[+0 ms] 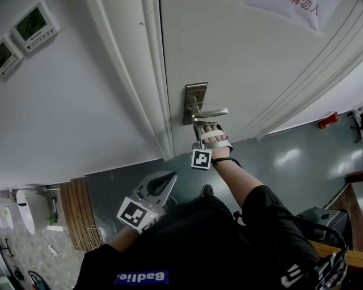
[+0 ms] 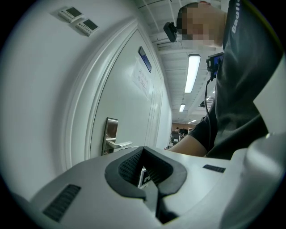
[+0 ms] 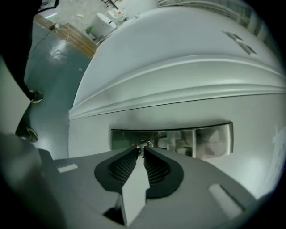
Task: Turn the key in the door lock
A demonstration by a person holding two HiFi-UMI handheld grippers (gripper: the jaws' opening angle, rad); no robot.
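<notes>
A white door [image 1: 255, 56] carries a steel lock plate [image 1: 194, 96] with a lever handle [image 1: 212, 113]. Just under the handle, my right gripper [image 1: 199, 129] reaches up to the plate. In the right gripper view the lock plate [image 3: 187, 138] fills the middle, and the right gripper [image 3: 142, 151] is shut on the small metal key [image 3: 142, 144] that sits in the lock. The head view does not show the key. My left gripper [image 1: 167, 182] hangs back below and left of the lock, shut and holding nothing. In the left gripper view the left gripper [image 2: 143, 151] points toward the lock plate [image 2: 110, 134].
The white door frame [image 1: 159, 85] runs beside the lock, with plain wall to its left. Two wall control panels [image 1: 35, 25] sit at the top left. A paper notice [image 1: 295, 11] is on the door. A red object [image 1: 328, 120] lies on the grey floor, wooden slats [image 1: 76, 212] at lower left.
</notes>
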